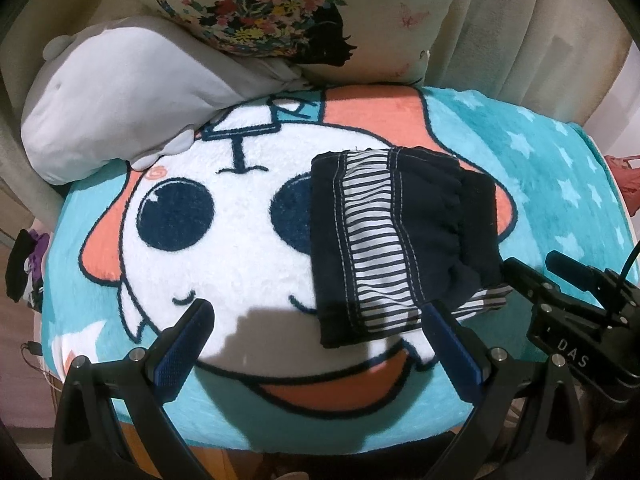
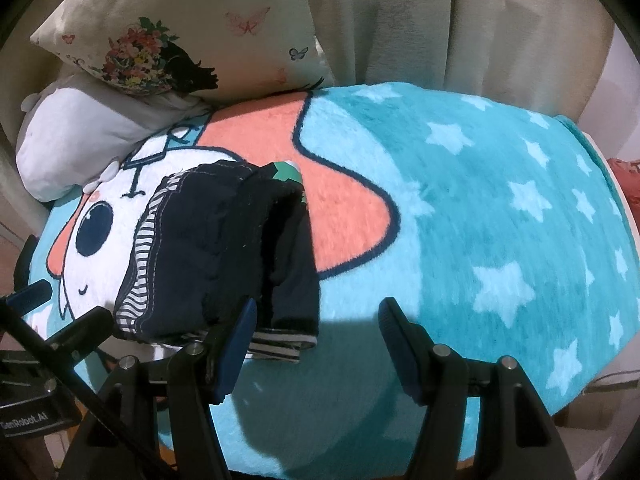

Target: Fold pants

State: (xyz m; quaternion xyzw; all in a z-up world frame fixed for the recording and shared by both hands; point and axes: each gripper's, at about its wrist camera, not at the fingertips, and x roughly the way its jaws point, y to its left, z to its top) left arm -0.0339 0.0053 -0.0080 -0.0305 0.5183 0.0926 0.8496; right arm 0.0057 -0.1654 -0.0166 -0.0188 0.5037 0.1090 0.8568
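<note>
The pants (image 1: 400, 240) are dark navy with a black-and-white striped panel, folded into a compact bundle on the cartoon blanket (image 1: 240, 264). In the right wrist view the pants (image 2: 224, 256) lie left of centre. My left gripper (image 1: 316, 332) is open and empty, just in front of the bundle's near edge, its right finger beside the near corner. My right gripper (image 2: 316, 328) is open and empty, its left finger (image 2: 240, 332) next to the bundle's near right end. The right gripper also shows in the left wrist view (image 1: 520, 276), at the bundle's right side.
A grey and white plush (image 1: 120, 96) and a floral pillow (image 1: 280, 12) lie at the blanket's far edge. A cream curtain (image 2: 460, 20) hangs behind. The turquoise starred part of the blanket (image 2: 500, 220) spreads to the right. The blanket's front edge drops off near me.
</note>
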